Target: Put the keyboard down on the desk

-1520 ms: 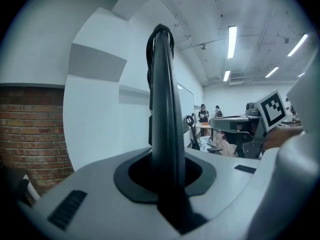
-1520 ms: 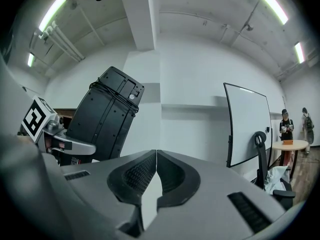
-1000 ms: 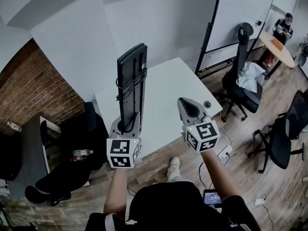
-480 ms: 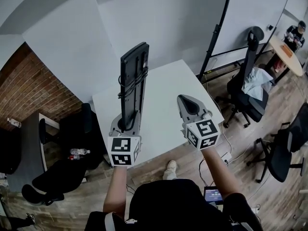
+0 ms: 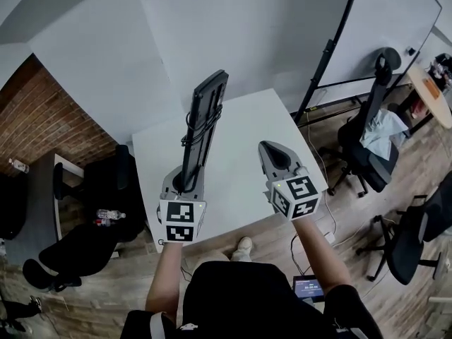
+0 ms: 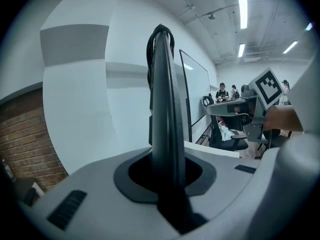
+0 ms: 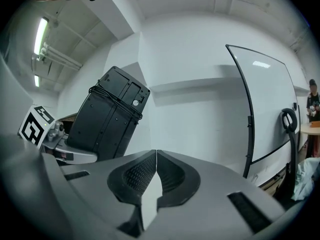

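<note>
Right gripper view, keyboard [image 7: 107, 119] underside, left's edge-on

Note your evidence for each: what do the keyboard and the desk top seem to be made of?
Keyboard: most likely moulded plastic, matt black; its back shows panel seams and small screw holes.
Desk: probably laminate board, smooth plain white, thin sharp edge; core not visible.
</note>
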Tool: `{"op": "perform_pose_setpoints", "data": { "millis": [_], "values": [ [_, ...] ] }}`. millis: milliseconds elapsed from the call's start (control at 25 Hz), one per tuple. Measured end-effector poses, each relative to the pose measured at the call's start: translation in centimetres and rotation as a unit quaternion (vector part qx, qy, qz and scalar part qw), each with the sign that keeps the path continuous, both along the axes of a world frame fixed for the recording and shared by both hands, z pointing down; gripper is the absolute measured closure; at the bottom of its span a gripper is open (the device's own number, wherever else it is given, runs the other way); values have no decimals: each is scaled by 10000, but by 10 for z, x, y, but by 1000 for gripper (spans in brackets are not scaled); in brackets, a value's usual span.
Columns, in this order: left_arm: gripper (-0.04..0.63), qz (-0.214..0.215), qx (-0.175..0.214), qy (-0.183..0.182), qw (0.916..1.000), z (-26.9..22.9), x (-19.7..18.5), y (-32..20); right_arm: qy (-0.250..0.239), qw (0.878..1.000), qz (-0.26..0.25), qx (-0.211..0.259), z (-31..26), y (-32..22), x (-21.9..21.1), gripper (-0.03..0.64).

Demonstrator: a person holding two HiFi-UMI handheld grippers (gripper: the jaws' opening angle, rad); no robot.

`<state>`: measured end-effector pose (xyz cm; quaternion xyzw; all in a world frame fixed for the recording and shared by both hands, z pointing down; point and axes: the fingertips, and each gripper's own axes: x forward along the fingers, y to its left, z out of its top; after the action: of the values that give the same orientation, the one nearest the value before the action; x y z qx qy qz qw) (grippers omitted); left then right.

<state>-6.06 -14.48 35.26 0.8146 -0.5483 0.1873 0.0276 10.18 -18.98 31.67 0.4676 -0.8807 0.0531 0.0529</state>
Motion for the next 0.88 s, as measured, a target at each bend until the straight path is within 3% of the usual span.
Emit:
{"op": "perform_pose_setpoints", "data": {
  "millis": [200, 720, 880],
  "values": [
    [508, 36, -53, -392, 9992, 16, -4, -10, -79, 9997, -100, -215, 17, -16, -9, 575],
    [508, 117, -570, -649, 9962, 71, -24, -56, -111, 9976, 136, -668, 48, -57, -20, 575],
    [508, 183, -641, -919, 9935, 88, -25, -69, -101, 9964, 175, -818, 60, -68, -21, 575]
  ]
}}
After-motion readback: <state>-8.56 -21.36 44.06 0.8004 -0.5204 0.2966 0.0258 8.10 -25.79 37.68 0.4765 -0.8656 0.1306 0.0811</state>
